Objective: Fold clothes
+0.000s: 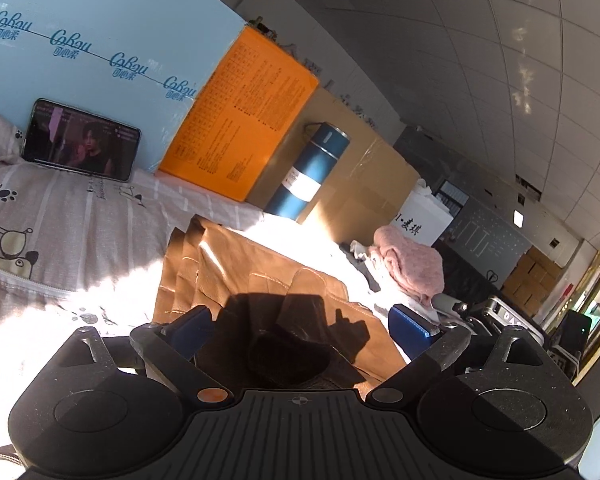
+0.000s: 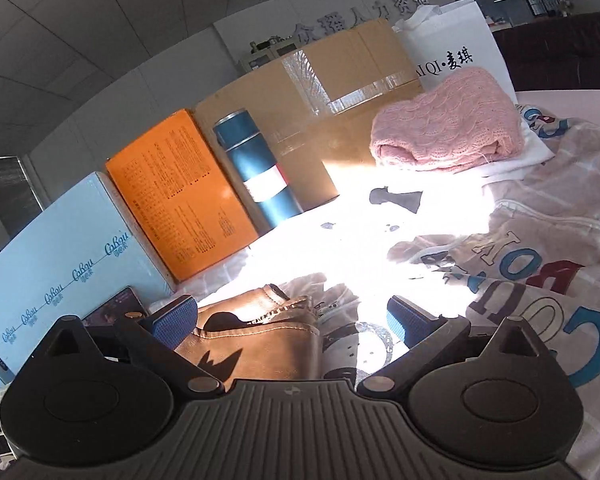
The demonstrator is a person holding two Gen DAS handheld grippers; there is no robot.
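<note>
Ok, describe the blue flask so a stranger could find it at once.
Look along the row of boxes at the back of the bed. Between the orange box and the brown cardboard box stands the blue flask: the only cylinder there, with a white label band.

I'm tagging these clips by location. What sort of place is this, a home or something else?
Probably an office or stockroom with a makeshift folding surface, not a home: a grid-tile ceiling, a taped cardboard carton against the wall, and a printed bedsheet holding the brown garment.
</note>
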